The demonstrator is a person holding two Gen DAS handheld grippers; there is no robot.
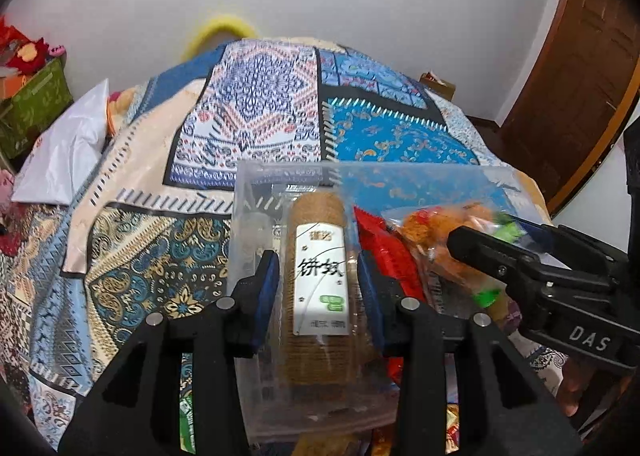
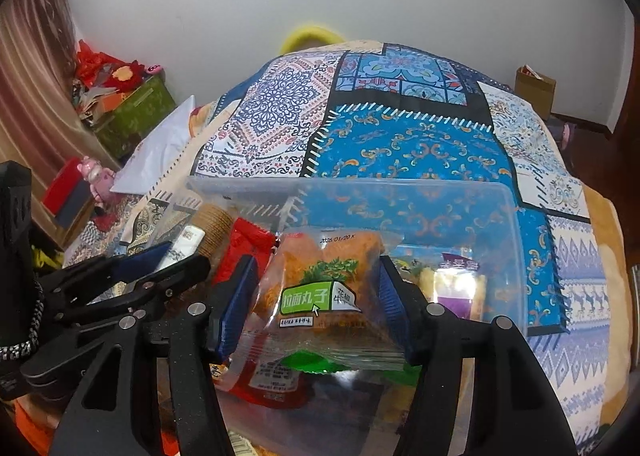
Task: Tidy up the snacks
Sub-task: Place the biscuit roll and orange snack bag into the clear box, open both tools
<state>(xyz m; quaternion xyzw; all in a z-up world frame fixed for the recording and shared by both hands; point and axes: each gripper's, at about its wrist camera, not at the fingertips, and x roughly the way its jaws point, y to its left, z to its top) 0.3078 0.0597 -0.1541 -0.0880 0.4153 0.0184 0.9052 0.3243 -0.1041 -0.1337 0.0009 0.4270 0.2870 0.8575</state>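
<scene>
A roll of brown biscuits (image 1: 318,256) in clear wrap with a white label stands between the blue pads of my left gripper (image 1: 318,296), which is shut on it over the clear plastic bin (image 1: 280,170). My right gripper (image 2: 316,304) is shut on a bag of orange noodle snacks (image 2: 320,268) with a green label, held over the same bin (image 2: 360,186). A red packet (image 2: 248,248) lies in the bin between the two held items. A purple and yellow packet (image 2: 460,284) lies at the bin's right side. Each gripper shows in the other's view, side by side.
The bin rests on a patterned blue patchwork cloth (image 1: 260,104). A white bag (image 1: 68,148) and a green box (image 1: 36,104) lie to the left. A brown door (image 1: 580,76) stands at the right, a cardboard box (image 2: 534,90) beyond the cloth.
</scene>
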